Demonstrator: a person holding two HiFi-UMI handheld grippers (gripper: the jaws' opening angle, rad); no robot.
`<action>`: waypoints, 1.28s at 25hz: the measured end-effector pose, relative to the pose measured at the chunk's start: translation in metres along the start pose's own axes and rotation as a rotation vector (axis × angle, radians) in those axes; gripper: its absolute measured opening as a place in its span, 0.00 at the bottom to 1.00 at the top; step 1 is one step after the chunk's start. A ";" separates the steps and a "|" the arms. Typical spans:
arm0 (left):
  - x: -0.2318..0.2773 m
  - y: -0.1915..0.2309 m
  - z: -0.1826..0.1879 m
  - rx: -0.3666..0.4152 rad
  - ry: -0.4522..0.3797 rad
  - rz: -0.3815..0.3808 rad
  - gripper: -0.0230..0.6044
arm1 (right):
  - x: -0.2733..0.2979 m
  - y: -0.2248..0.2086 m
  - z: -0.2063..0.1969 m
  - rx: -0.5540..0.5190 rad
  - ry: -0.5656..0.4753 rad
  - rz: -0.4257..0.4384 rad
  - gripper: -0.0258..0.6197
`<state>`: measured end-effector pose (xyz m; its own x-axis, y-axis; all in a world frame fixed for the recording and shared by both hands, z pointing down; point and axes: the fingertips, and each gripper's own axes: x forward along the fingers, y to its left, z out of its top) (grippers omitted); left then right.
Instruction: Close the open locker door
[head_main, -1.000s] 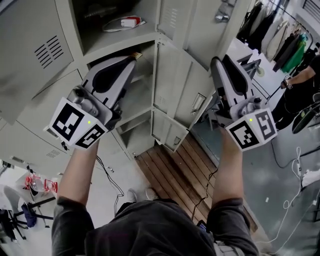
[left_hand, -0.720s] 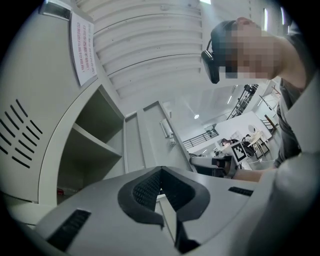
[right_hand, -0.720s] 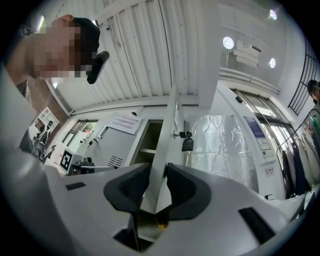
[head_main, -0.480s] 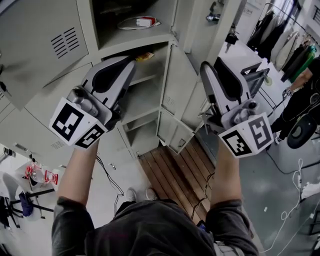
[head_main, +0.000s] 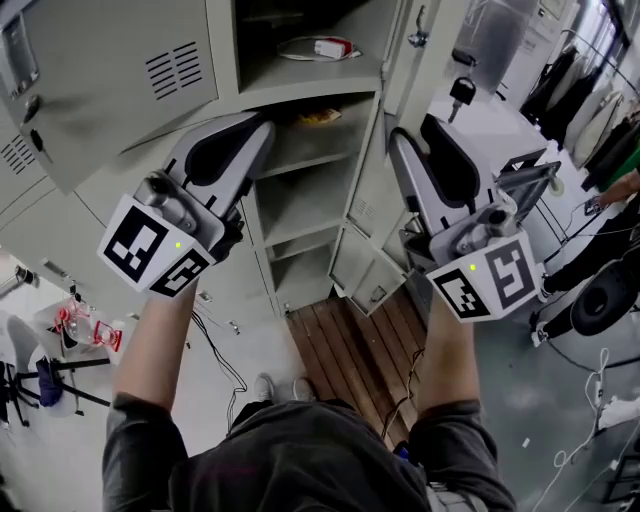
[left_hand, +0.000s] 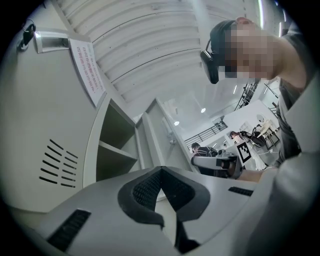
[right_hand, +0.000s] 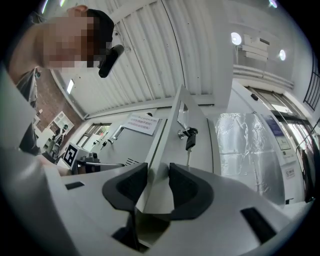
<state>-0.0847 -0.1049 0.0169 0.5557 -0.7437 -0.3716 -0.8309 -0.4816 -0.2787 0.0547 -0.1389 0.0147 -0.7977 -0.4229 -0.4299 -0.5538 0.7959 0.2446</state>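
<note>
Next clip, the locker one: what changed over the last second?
The right tool moved left in the head view to the open locker door; its jaws have just been opening, and the door's edge now stands between them, not clamped. The left tool stays shut and empty; the door is still open.

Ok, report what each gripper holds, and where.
Nothing is gripped. The jaws of the right gripper have just been opening and straddle the free edge of the open locker door without clamping it. The left gripper is shut, empty.
</note>
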 end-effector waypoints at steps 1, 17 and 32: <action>-0.003 0.003 0.001 0.004 0.001 0.009 0.06 | 0.003 0.003 -0.001 0.004 -0.004 0.008 0.26; -0.052 0.054 0.006 0.044 0.032 0.116 0.06 | 0.068 0.039 -0.022 0.032 -0.029 0.074 0.23; -0.076 0.078 0.002 0.064 0.053 0.164 0.06 | 0.121 0.056 -0.051 0.106 -0.048 0.128 0.22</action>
<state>-0.1915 -0.0852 0.0220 0.4090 -0.8341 -0.3700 -0.9059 -0.3224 -0.2746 -0.0849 -0.1677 0.0212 -0.8465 -0.2957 -0.4427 -0.4180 0.8842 0.2085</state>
